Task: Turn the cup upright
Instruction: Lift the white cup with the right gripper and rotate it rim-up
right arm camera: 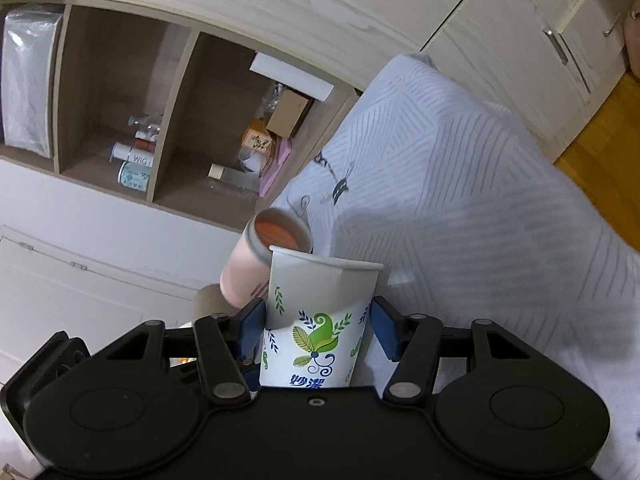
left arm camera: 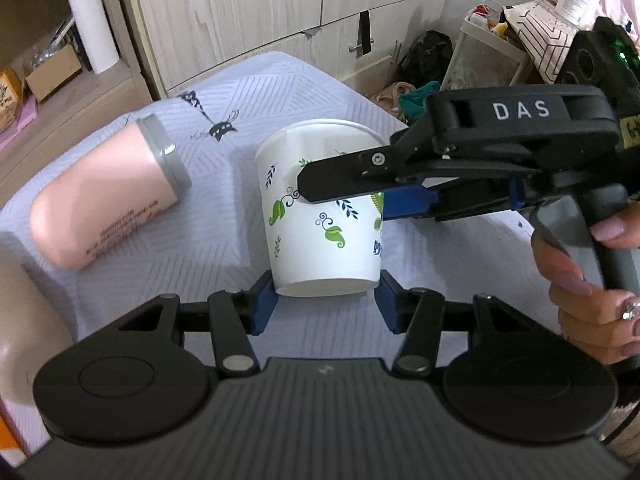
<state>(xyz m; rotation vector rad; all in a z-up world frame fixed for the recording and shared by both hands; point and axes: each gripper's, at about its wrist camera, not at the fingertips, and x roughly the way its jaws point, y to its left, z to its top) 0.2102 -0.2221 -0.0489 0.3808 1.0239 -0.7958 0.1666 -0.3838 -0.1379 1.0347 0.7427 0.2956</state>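
Note:
A white paper cup (left arm camera: 320,216) with green leaf prints stands with its rim up, its base between the blue pads of my left gripper (left arm camera: 325,298), which close on it. My right gripper (left arm camera: 352,196) reaches in from the right and grips the cup's upper wall. In the right wrist view the cup (right arm camera: 316,320) sits between the blue pads of the right gripper (right arm camera: 318,330); the left pad touches it and a thin gap shows at the right pad. A pink tumbler (left arm camera: 108,204) lies on its side to the left, and it also shows in the right wrist view (right arm camera: 256,264).
The table is covered by a white striped cloth (left arm camera: 224,240). Wooden shelves with a paper roll (left arm camera: 94,28) and boxes stand at the left. Drawers line the back. A cluttered rack (left arm camera: 520,32) stands at the right. Wooden floor (right arm camera: 608,152) lies beyond the table.

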